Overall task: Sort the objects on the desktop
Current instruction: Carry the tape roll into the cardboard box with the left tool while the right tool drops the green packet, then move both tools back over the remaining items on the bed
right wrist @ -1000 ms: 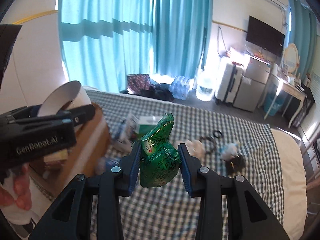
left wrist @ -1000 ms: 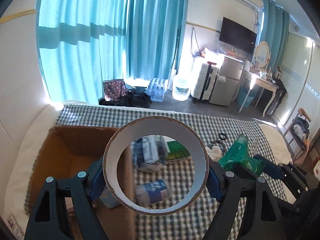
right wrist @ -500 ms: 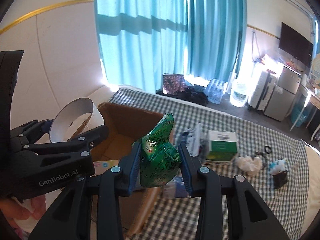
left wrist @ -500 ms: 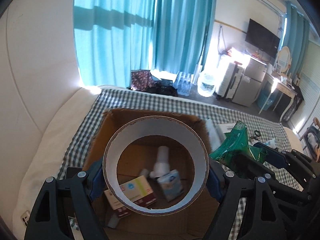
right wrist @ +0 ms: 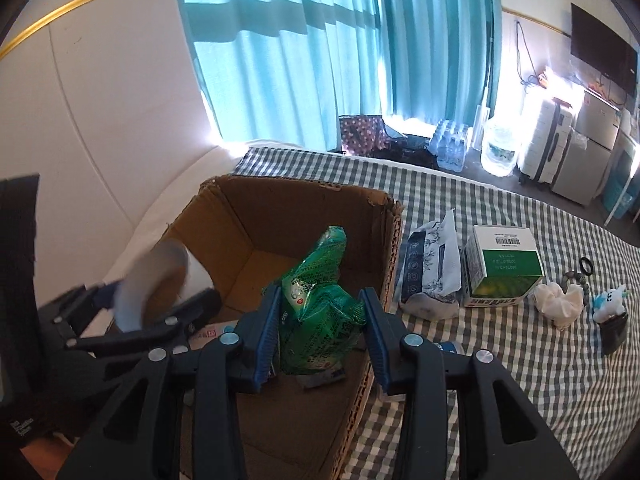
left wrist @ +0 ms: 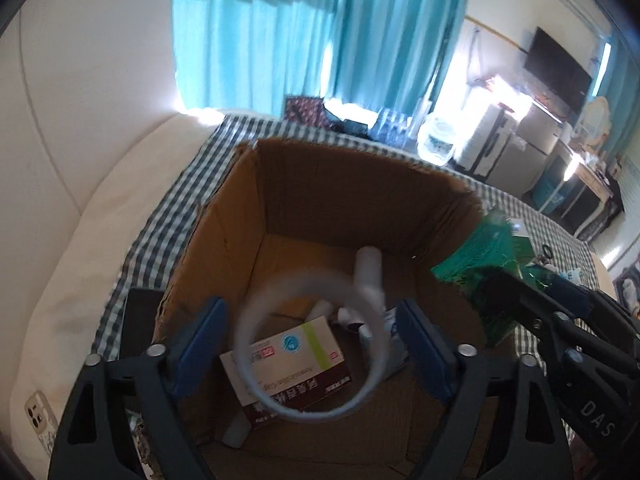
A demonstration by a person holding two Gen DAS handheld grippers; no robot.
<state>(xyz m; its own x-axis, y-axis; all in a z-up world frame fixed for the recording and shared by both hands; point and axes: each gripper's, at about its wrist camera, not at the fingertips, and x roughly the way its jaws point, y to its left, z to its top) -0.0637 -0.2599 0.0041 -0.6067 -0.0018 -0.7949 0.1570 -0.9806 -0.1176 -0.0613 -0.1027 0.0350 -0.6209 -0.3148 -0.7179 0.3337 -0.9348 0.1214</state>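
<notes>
An open cardboard box (left wrist: 280,200) (right wrist: 304,216) stands on the checked cloth. My left gripper (left wrist: 312,344) is open over it, and the white tape ring (left wrist: 316,344) is blurred between the parted pads, dropping free into the box; the ring also shows in the right wrist view (right wrist: 156,280). A white-and-maroon carton (left wrist: 292,364) and a white tube (left wrist: 370,276) lie on the box floor. My right gripper (right wrist: 320,332) is shut on a green snack bag (right wrist: 320,312) held over the box's right side; the bag shows in the left wrist view (left wrist: 488,256).
On the cloth right of the box lie a blue-patterned tissue pack (right wrist: 430,268), a green-and-white carton (right wrist: 504,268), crumpled white tissue (right wrist: 560,300), a small white-blue toy (right wrist: 610,300) and a black hair ring (right wrist: 586,266). A phone (left wrist: 38,416) lies on the white cushion at left.
My left gripper has opened and let go of the tape ring, which falls into the box. Both grippers moved left over the box; the right still holds the green bag.
</notes>
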